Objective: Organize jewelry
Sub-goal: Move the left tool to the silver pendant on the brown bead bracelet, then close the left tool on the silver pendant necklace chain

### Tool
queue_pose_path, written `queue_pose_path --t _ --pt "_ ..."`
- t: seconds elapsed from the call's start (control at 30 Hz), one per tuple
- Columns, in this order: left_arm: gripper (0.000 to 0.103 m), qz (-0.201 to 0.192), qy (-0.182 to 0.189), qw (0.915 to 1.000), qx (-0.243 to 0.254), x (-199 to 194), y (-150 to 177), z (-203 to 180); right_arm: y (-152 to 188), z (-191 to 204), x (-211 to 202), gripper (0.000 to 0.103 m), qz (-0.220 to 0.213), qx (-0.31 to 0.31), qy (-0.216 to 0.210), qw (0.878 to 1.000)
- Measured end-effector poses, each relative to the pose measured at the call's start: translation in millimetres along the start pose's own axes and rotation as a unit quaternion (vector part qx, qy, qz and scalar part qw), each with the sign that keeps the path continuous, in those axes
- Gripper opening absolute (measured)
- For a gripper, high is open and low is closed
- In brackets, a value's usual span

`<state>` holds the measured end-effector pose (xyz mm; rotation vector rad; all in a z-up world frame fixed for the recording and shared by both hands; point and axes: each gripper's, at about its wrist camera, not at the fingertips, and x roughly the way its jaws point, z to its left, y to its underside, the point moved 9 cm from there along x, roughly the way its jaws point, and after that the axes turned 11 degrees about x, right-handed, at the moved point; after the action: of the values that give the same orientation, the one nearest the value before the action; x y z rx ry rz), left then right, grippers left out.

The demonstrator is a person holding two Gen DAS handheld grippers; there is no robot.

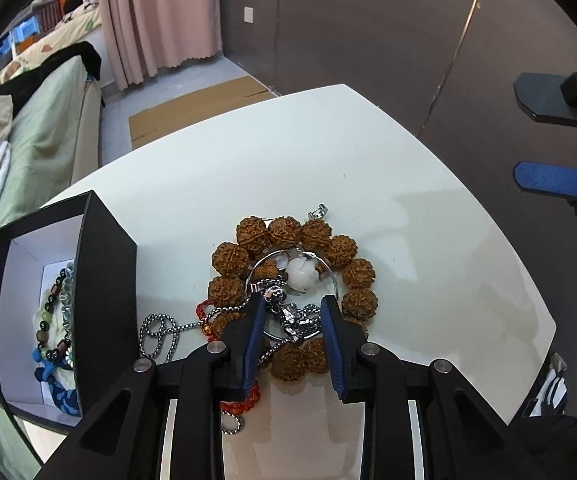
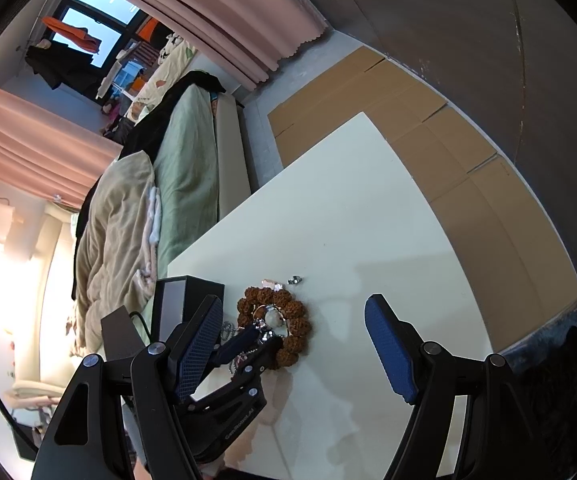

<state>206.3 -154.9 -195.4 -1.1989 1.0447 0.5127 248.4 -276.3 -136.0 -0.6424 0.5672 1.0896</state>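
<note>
A bracelet of large brown seed beads [image 1: 344, 248] lies on the white table [image 1: 248, 152]. Inside its ring lie a silver hoop with a white stone pendant [image 1: 300, 274] and a silver chain with a metal charm [image 1: 288, 314]. My left gripper [image 1: 293, 310] is open, its fingers standing either side of the charm and chain, low over the pile. The chain [image 1: 160, 330] trails left toward a black jewelry box [image 1: 104, 264] holding several bead bracelets [image 1: 54, 320]. A red bead string [image 1: 244, 402] lies under the gripper. My right gripper [image 2: 292, 320] is open and empty, held above the table; the pile [image 2: 288, 320] lies ahead of it.
A small silver clasp [image 1: 318, 211] lies just beyond the bracelet. A bed with green and beige bedding [image 1: 28, 152] stands left of the table. Flat cardboard [image 2: 428, 152] lies on the floor beyond the table's far edge. The right gripper's fingers [image 1: 548, 178] show at the right.
</note>
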Motion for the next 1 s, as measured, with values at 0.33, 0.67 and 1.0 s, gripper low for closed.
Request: queue_pose_path --t 0.33,0.67,1.0 --pt "0.023 -0.005 0.011 0.9999 -0.007 -2.0 0.7 3.5 6.5 6.0 8.6 0.074 0.011 -0.022 0.007 1.0" --pt "0.0 -0.031 0.029 0.9976 -0.054 -25.6 -3.5 23.2 8.8 6.7 10.0 0.074 0.014 -0.028 0.011 0.999" --pt "0.004 -0.037 0.054 0.9969 -0.043 -31.2 -13.0 10.8 9.3 5.3 10.8 0.074 0.012 -0.024 0.011 1.0"
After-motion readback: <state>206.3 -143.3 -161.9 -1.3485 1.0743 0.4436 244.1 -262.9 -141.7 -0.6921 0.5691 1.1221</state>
